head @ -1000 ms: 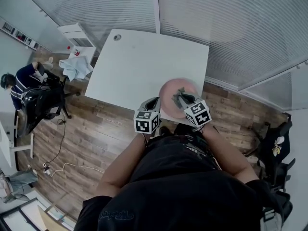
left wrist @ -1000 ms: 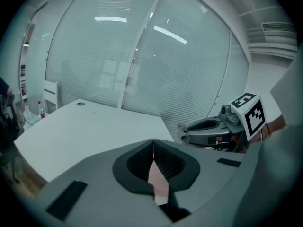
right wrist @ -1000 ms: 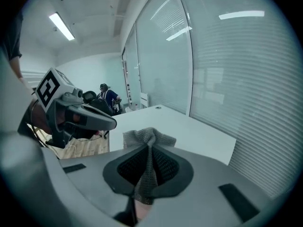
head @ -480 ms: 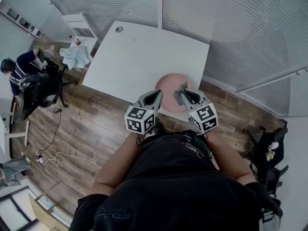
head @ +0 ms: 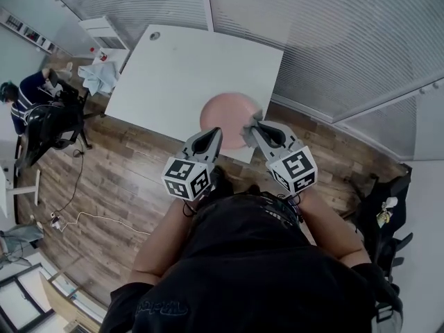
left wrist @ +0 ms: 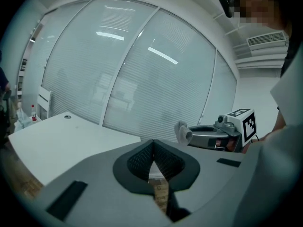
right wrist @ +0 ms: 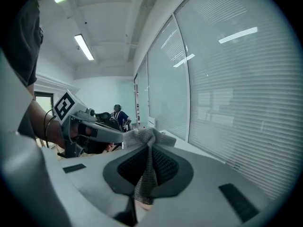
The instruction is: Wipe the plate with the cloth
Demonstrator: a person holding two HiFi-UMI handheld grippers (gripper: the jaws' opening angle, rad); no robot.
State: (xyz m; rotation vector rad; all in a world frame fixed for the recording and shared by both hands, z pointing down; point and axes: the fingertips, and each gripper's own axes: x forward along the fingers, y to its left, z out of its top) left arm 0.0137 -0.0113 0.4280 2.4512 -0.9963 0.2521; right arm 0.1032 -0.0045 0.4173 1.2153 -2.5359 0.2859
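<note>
— Where do we stand with the right gripper?

— It is pinched on the cloth. A grey mesh strip runs down between the jaws, and a bunch of it pokes out past the tips.

— And the left gripper?

— Closed tight, with nothing in it. Below the tips we see only a sliver of wooden floor.

— The plate?

— The pink plate lies at the near edge of the white table, just ahead of both grippers in the head view. Neither gripper view shows it, so we think the cloth hangs clear above it, though we can't be sure.

— Which step are we in, then?

— We judge that the cloth is gripped but not on the plate. Next we need to lower the right gripper until the bunch meets the plate's face, then sweep across. The left would have to open first if we want it to steady the rim.
</note>
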